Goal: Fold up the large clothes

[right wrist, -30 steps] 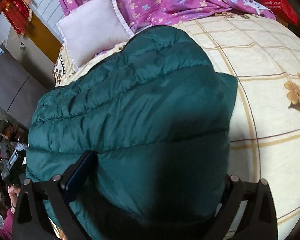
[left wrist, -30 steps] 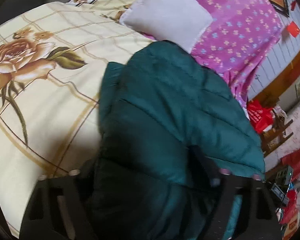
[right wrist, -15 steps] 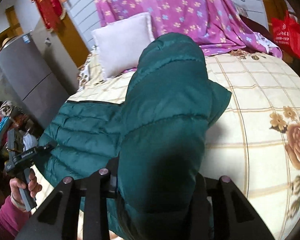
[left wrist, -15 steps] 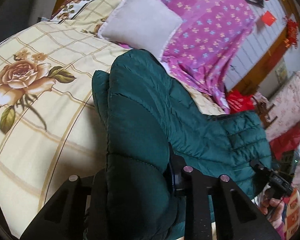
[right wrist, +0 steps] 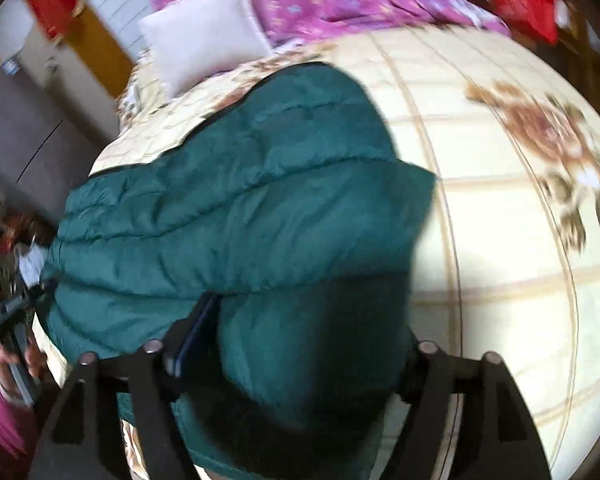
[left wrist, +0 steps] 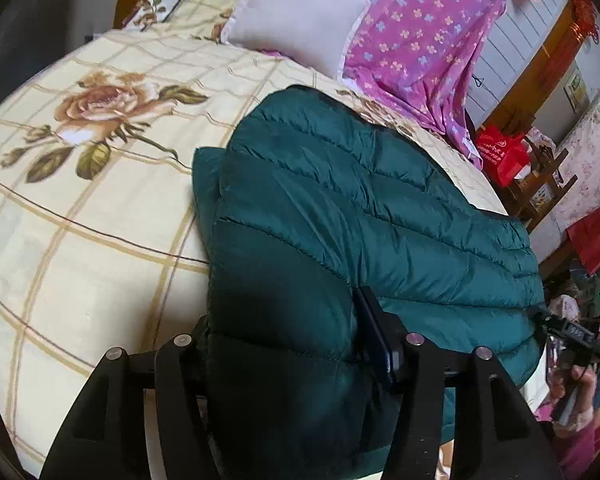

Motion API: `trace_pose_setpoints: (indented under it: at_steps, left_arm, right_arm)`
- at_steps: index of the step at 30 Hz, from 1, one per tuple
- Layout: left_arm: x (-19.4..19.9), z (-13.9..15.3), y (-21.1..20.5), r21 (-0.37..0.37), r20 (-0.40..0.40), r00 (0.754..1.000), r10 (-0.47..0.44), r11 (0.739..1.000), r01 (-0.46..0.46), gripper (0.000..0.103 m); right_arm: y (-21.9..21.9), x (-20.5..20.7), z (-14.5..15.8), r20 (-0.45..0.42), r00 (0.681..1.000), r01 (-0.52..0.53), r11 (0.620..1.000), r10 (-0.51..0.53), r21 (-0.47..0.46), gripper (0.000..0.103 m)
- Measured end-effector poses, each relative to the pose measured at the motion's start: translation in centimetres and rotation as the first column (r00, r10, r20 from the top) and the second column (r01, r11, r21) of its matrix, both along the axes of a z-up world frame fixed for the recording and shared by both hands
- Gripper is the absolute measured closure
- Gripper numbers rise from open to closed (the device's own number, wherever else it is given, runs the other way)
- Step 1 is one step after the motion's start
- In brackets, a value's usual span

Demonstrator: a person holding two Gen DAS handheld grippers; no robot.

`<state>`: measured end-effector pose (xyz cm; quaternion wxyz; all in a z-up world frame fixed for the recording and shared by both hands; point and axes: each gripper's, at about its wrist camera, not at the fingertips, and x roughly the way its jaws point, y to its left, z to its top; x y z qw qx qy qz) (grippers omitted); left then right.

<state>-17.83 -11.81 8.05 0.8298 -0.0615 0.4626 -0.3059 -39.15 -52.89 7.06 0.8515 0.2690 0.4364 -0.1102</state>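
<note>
On the bed [left wrist: 100, 216] the green down jacket [left wrist: 360, 200] lies with its long axis running away from me toward the pillow [left wrist: 296, 20]. My left gripper [left wrist: 288, 344] and right gripper [right wrist: 300, 344] each clamp a thick bunch of its near edge, so the fold goes forward.

The bed [left wrist: 100, 216] was covered by a cream sheet with tan check lines and printed roses. A dark green quilted jacket [left wrist: 340, 208] lay spread on it, reaching to the near edge. At the far end a pale pillow [left wrist: 296, 12] rested on the sheet, just beside a rumpled purple floral cloth [left wrist: 420, 40].
</note>
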Motion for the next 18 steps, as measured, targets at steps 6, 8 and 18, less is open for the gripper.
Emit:
trace_pose_setpoints:
  at_steps: [6,8,18]
  left_arm:
    - [-3.6,3.5,1.7,0.109,0.116,0.987,0.113,0.986,-0.126,0.073]
    - [-5.3,4.7,1.6,0.130,0.194,0.973,0.124,0.980,-0.151,0.073]
    - [-9.6,5.5,-1.9,0.212,0.328,0.936,0.130,0.955,-0.207,0.073]
  right_arm:
    - [2.2,-3.2,4.7,0.055,0.997,0.056,0.987,-0.048,-0.151,0.024]
    - [3.6,-3.5,5.8,0.079,0.997,0.040,0.983,-0.026,-0.182,0.024]
    - [12.4,-1.2,6.1,0.115,0.992,-0.020,0.957,0.056,-0.289,0.019]
